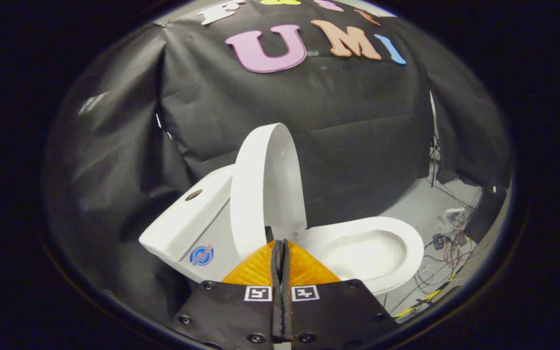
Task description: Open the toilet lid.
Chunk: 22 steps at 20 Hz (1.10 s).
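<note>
Already the toilet lid [265, 189] stood upright against the tank [187, 218], the bowl [372, 253] uncovered just beyond the gripper [280, 250], whose jaws were pressed together, holding nothing. Opening looked finished; only backing away seemed needed.

The gripper [280, 248] has a black screwed plate, two square black-and-white markers, and a ribbed housing.

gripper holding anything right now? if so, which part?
Nothing held. The gripper has its fingers closed against each other, just short of the raised lid's lower edge. The lid stands upright by the tank; the seat is uncovered.
</note>
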### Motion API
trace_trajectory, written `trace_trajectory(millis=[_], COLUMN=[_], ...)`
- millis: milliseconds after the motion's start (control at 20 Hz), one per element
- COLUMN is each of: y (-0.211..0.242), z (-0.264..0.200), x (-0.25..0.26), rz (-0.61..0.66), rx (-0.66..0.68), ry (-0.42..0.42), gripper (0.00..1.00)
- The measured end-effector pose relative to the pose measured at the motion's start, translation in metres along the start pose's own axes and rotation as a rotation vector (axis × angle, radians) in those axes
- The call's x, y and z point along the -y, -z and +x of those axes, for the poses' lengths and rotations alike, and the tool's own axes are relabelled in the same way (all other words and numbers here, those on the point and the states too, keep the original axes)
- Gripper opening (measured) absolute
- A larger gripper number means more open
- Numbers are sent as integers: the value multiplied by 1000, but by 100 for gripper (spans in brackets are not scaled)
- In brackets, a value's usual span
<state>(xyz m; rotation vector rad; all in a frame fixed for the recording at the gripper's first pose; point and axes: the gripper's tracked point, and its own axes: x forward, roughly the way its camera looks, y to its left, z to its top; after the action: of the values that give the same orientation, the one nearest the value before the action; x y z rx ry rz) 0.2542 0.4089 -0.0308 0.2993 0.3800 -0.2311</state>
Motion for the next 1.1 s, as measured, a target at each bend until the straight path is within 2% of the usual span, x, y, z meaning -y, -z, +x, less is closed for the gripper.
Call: trace_trajectory(millis=[450, 1100], y=[3, 9], z=[11, 21], x=[-53, -91], rz=[-89, -178], rx=[27, 62], ry=[1, 79], gripper=[0, 2])
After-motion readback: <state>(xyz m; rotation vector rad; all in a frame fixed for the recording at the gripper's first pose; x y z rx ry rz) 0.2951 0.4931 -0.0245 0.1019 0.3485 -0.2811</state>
